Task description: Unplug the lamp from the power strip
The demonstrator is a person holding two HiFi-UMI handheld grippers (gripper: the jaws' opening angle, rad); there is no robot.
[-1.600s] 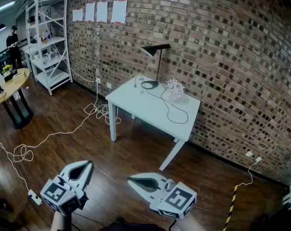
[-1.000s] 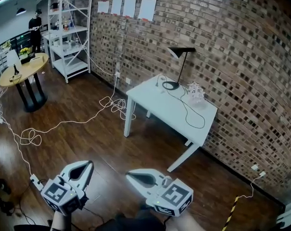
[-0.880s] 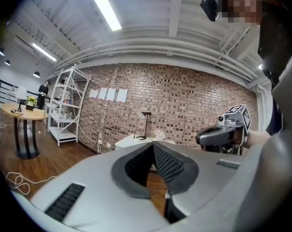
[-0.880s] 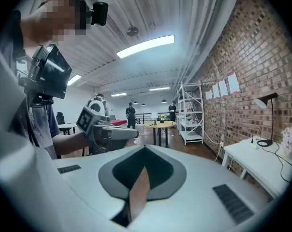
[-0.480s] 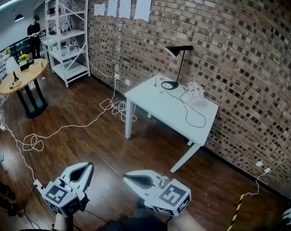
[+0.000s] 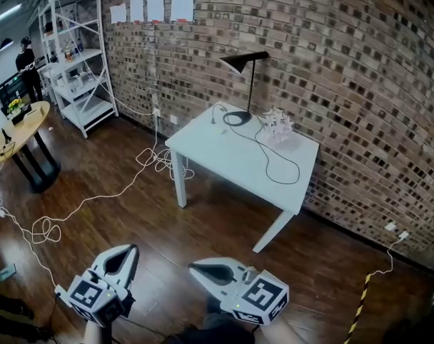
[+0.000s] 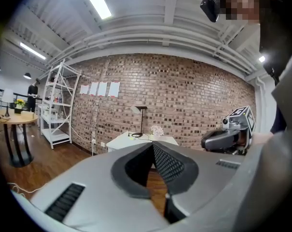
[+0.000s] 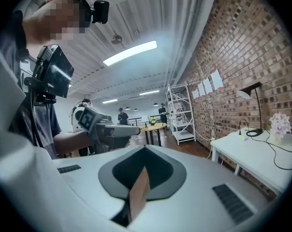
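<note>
Approach step, as I judge it: bring both tongs up to the white table (image 6: pixel 224 156), follow the black cord (image 6: pixel 264 153) from the lamp (image 6: pixel 242 61) to its plug, then pin the power strip with one and pull straight with the other. Left gripper (image 6: pixel 121 259) and right gripper (image 6: pixel 206 269) are both pressed together and empty, well short of the table's near side. Lamp stands at the table's far corner; power strip not made out.

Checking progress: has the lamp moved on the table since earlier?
No. The lamp still stands at the table's wall-side edge, beside the white ornament.
</note>
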